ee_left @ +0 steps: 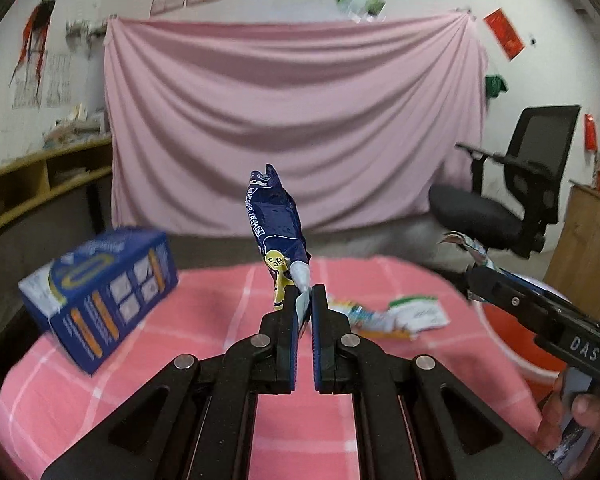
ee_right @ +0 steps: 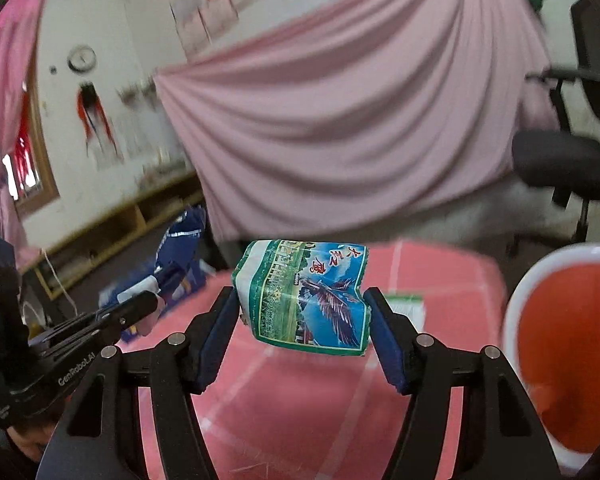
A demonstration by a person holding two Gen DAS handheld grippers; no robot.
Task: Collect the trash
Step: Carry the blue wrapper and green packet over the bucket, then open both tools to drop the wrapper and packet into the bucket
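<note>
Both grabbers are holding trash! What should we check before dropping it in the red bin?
1. Left gripper pinches the blue wrapper: ok, held by its lower end only.
2. Right gripper clamps the green eagle packet: ok, squeezed between both pads.
3. Red bin in reach and open: ok, it sits right of the right gripper, mouth open.
4. Packet above the bin: not ok, it hangs over the pink tablecloth.
5. Table trash all gathered: not ok, flat wrappers lie there.
6. Blue box is trash: cannot tell.

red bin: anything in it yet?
Looks empty: the right wrist view shows only bare orange inside the red bin; its bottom is partly cut off. Right gripper holds the eagle wrapper.
</note>
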